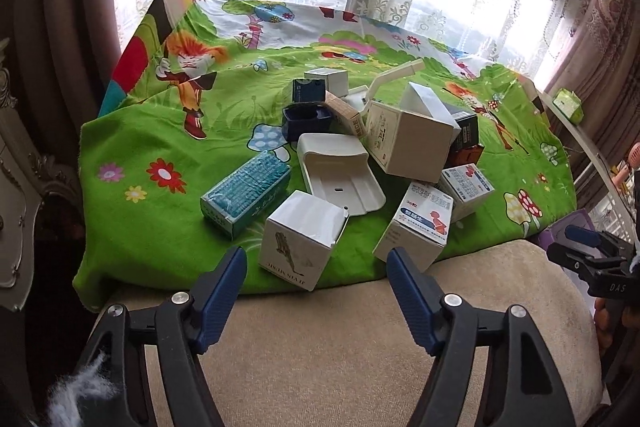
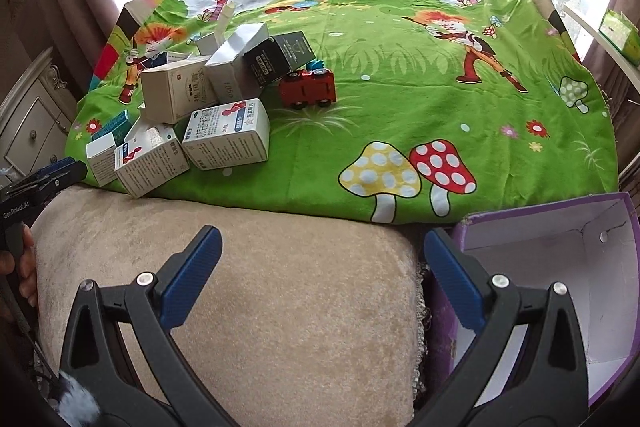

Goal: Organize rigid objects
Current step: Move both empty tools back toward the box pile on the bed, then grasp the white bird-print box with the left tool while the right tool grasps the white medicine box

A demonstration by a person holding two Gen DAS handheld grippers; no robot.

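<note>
Left wrist: white box (image 1: 298,239) just ahead, fingers (image 1: 222,291) spread.

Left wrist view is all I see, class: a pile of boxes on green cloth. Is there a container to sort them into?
Observer: Yes, an open purple box stands right of the cushion.
Operator: Anything in it?
Observer: Nothing in the part that shows, only its white inside.
Operator: Is the right gripper free?
Observer: The right gripper is open and holds nothing, above the cushion beside the box.
</note>
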